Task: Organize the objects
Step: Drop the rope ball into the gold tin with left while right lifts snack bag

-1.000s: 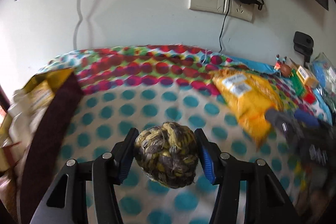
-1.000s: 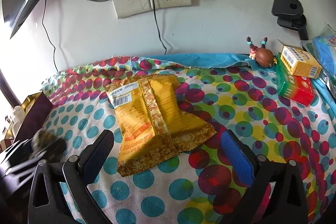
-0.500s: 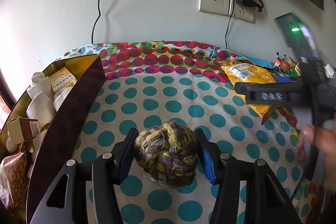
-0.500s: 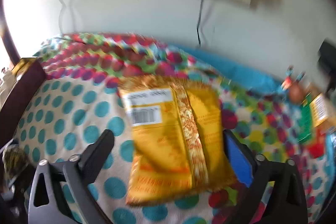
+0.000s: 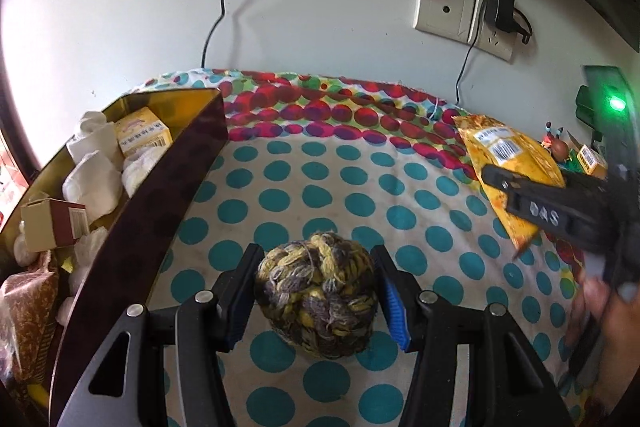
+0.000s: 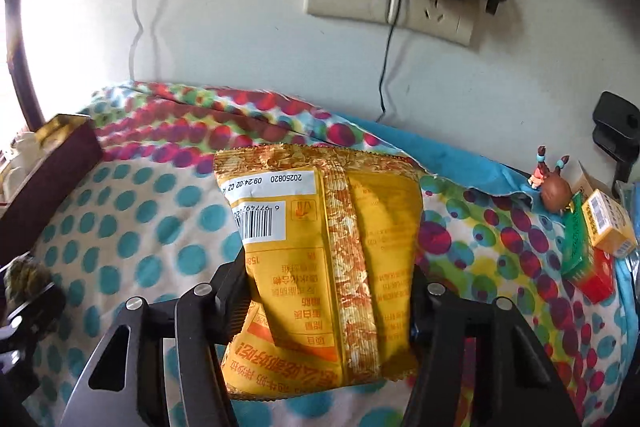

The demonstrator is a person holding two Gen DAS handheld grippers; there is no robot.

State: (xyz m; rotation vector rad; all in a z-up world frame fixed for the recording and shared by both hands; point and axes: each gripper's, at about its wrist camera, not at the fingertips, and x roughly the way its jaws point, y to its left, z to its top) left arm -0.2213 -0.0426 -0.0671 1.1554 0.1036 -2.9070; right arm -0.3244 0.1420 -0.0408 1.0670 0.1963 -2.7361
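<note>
Yarn ball [image 5: 316, 297] sits pinched in my left gripper [image 5: 316, 301], above the dotted cloth [image 5: 320, 187] beside the storage box [image 5: 168, 195], I judge bound there. On the right wrist view, my right gripper [image 6: 328, 303] clamps the yellow snack packet [image 6: 324, 247], its lower end lifted off the cloth.

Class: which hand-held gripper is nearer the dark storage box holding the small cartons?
Left. The left hand-held gripper, shut on the yarn ball, sits beside the storage box; the right hand-held gripper grips the yellow snack bag farther away.
</note>
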